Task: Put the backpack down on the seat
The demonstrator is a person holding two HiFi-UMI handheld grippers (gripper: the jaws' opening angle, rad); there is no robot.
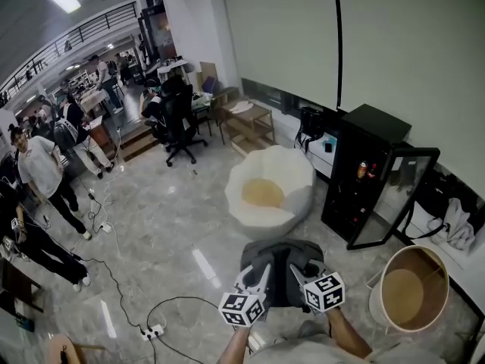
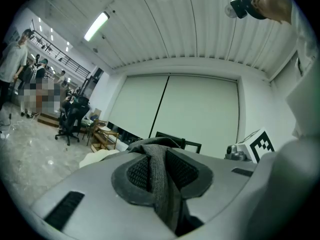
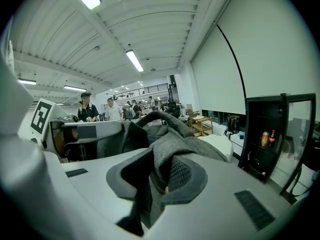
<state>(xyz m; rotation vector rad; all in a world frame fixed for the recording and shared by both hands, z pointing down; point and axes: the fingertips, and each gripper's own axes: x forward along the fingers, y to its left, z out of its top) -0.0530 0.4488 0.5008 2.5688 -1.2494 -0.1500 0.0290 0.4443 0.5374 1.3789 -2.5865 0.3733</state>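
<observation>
Evidently the grey backpack (image 1: 282,253) is hanging in mid-air, just short of the white seat (image 1: 297,174), and it is sagging like a soft, fairly light thing. The left hand-held gripper (image 2: 159,170) and the right hand-held gripper (image 3: 164,180) are each clamping a fold of its top fabric, which looks a sound hold. Its long axis is probably running downward, top end up.

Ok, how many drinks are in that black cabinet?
2: an orange can and a red bottle, side by side on one shelf of the black cabinet. More may be hidden.
</observation>
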